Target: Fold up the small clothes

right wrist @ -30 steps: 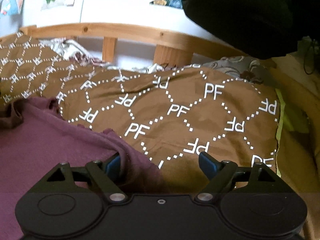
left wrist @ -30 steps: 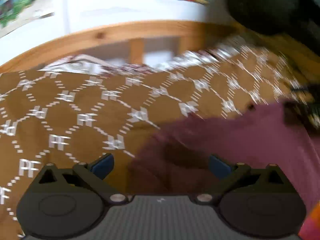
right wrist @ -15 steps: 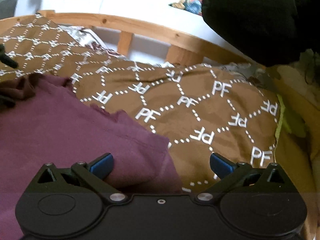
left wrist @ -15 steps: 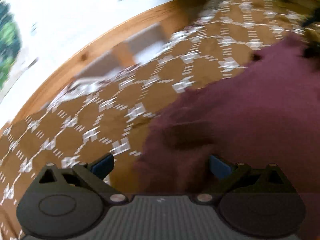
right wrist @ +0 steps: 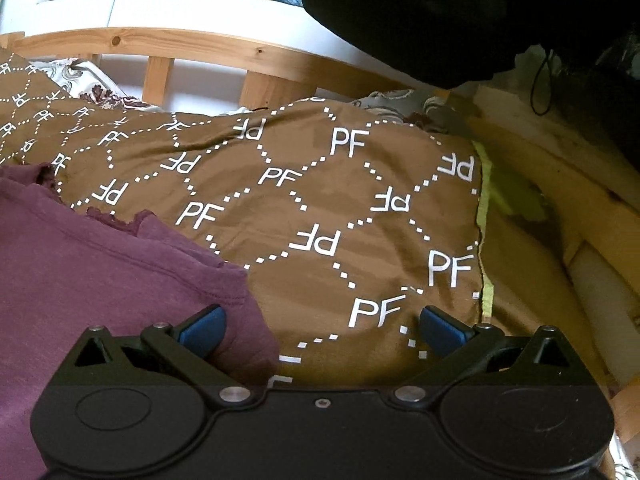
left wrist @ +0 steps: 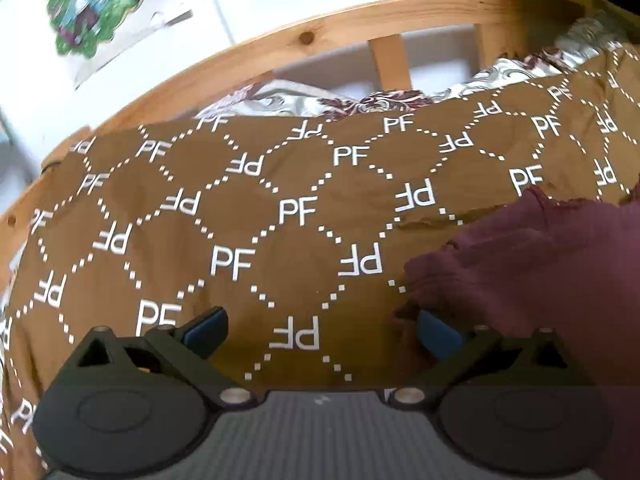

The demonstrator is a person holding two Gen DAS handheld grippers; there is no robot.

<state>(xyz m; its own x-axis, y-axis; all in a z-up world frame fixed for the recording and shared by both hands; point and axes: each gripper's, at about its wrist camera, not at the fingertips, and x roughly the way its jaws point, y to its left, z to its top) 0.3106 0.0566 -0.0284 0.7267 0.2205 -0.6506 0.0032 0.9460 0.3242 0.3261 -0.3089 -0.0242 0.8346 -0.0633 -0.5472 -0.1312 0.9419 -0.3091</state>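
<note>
The right hand-held gripper [right wrist: 322, 326] stood wide open with nothing clamped, its jaws having just been opening; a corner of the maroon garment [right wrist: 100, 256] lay slack against its left blue fingertip [right wrist: 202, 326]. The left hand-held gripper [left wrist: 320, 328] was equally wide, empty between its tips, with the garment's edge [left wrist: 532, 264] bunched around its right fingertip [left wrist: 438, 332]. The garment lay spread on the brown PF-patterned cover [right wrist: 320, 200], between the two grippers. Beyond the garment, a floral sheet [left wrist: 384, 100] peeked out along the cover's far edge, and behind that ran the wooden bed rail [left wrist: 304, 40] against a white wall.
</note>
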